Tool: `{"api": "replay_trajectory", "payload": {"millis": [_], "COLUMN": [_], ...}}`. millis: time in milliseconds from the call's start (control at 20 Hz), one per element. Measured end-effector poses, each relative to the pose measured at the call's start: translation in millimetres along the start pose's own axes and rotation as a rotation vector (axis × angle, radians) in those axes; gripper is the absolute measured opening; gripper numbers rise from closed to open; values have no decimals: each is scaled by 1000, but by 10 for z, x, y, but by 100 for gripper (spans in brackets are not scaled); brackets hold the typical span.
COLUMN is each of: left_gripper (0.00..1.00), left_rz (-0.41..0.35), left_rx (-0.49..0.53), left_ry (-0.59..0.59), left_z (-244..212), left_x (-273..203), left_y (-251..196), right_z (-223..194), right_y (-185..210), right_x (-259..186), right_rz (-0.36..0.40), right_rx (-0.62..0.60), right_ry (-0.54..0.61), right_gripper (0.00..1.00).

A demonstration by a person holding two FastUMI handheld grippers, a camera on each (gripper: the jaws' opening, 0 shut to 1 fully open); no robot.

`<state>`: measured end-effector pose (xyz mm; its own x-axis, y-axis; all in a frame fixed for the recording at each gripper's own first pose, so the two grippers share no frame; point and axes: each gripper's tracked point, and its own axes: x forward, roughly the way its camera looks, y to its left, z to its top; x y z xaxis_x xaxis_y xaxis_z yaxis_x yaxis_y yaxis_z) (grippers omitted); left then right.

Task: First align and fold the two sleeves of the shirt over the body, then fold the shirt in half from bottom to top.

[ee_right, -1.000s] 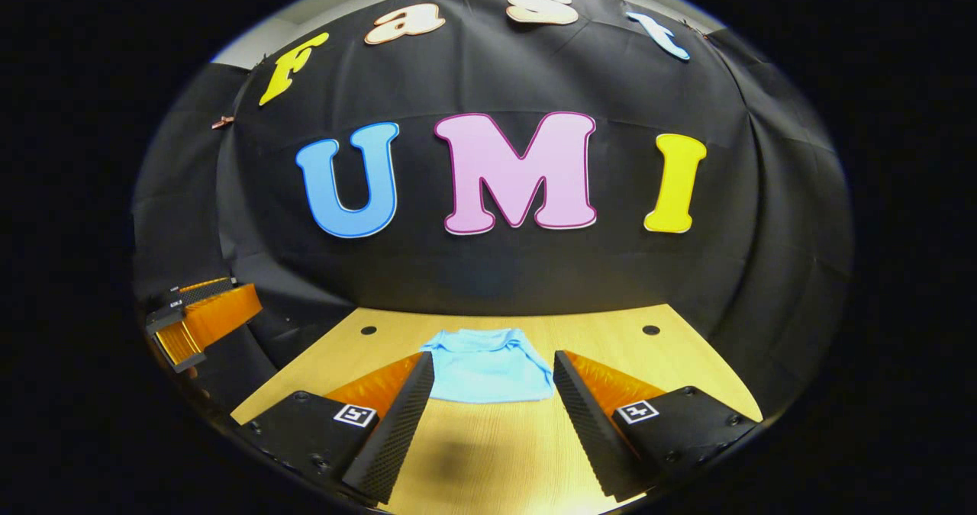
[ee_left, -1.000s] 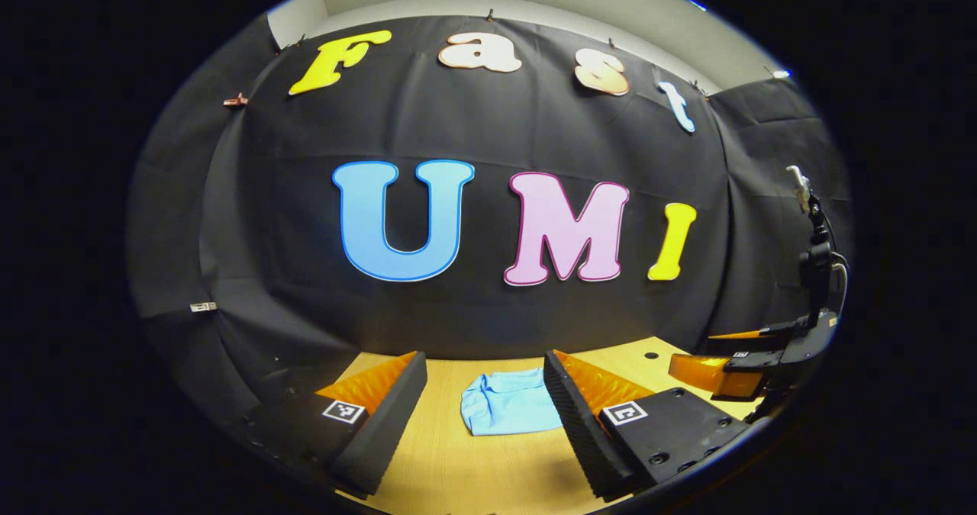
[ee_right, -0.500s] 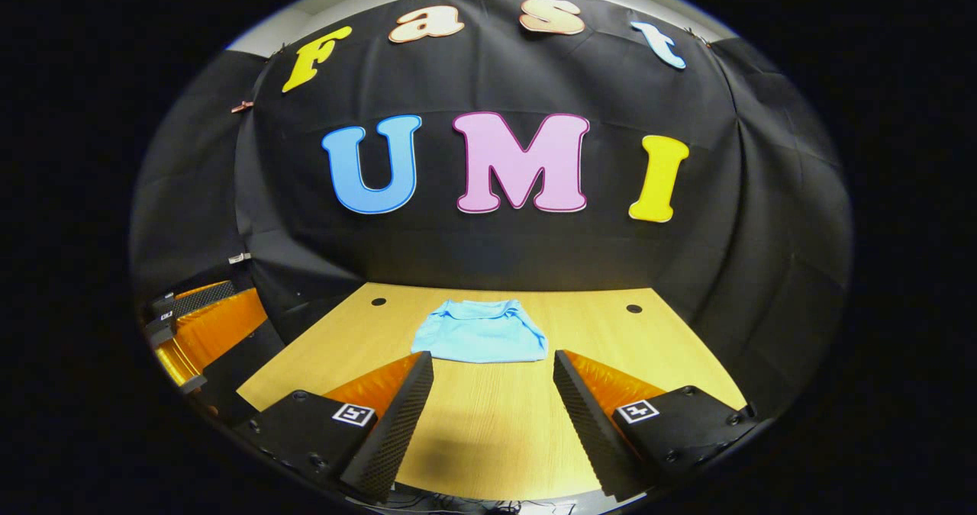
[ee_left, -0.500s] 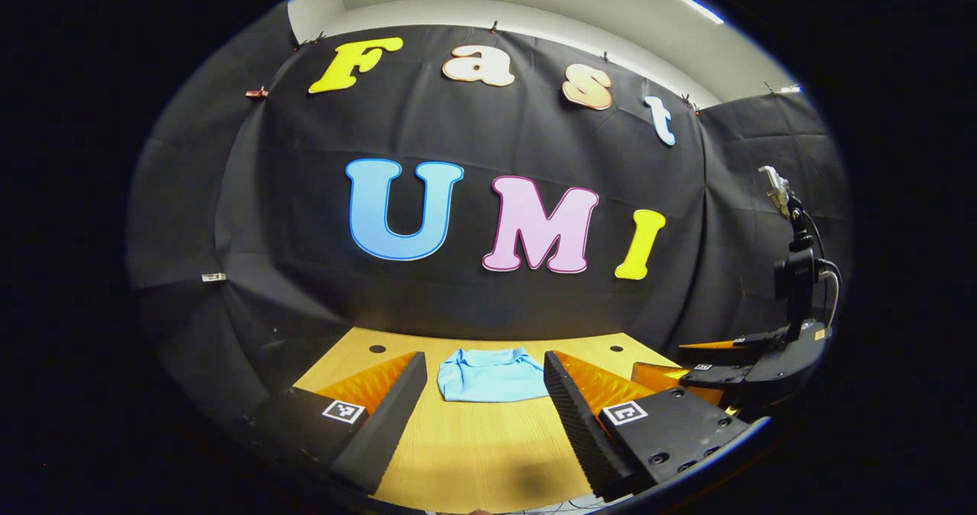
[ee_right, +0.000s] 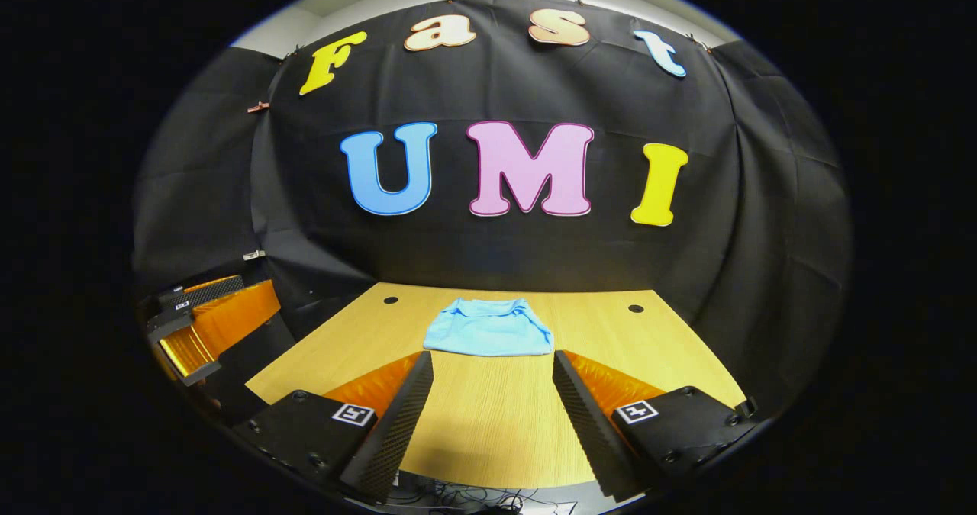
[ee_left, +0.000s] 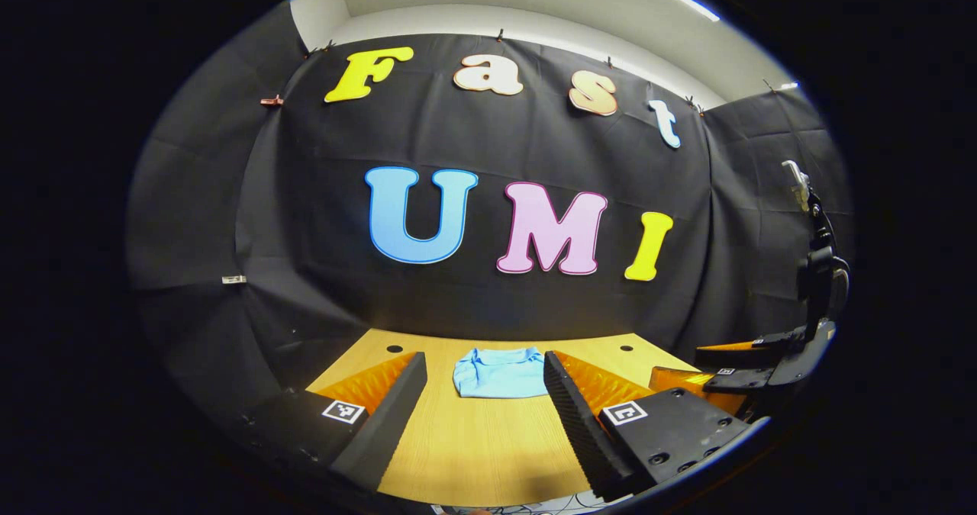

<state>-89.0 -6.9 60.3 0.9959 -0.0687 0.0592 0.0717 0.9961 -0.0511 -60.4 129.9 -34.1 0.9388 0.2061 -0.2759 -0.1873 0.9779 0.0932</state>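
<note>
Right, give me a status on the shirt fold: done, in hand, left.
Done: the light blue shirt lies on the wooden table as a compact rectangle, no sleeves sticking out, apparently folded in half.
In hand: nothing. The left hand-held gripper and the right hand-held gripper are open, short of the shirt.
Left: apparently nothing; at most a tidy-up.

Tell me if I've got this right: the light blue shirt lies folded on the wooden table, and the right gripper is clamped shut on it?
Not quite. The shirt does lie folded on the wooden table, but the right gripper is open and holds nothing. In the right gripper view its fingers stand wide apart, short of the cloth.
</note>
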Motion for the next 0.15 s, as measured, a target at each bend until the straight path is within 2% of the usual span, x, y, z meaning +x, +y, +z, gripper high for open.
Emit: {"api": "replay_trajectory", "payload": {"millis": [150], "left_gripper": [98], "left_rz": [0], "left_rx": [15], "left_ry": [-5], "left_z": [10], "left_x": [0], "left_y": [-4], "right_z": [15], "right_y": [-32], "right_x": [19], "right_rz": [-6], "right_rx": [7], "right_ry": [-2], "right_gripper": [98]}}
